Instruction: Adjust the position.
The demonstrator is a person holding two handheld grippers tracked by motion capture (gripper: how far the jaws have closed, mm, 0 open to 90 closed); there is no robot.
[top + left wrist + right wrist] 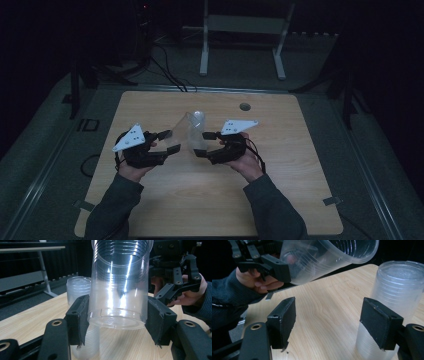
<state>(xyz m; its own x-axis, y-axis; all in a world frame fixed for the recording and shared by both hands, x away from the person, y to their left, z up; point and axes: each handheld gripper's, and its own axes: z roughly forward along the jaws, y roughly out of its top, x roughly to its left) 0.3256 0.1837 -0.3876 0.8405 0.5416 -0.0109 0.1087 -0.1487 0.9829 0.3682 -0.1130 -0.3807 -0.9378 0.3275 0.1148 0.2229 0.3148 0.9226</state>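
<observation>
Between the left gripper's (117,322) pinching jaws sits a clear ribbed plastic cup (118,285); keep it squeezed gently, while the right gripper's (337,322) spread jaws steady the upturned clear cup stack (394,297).

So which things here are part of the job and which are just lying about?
In the job:
- clear plastic cup, held in the left gripper
- stack of clear cups on the table
- right gripper, jaws open

Lying about:
- white metal frame on the floor
- round grommet in the wooden table
</observation>
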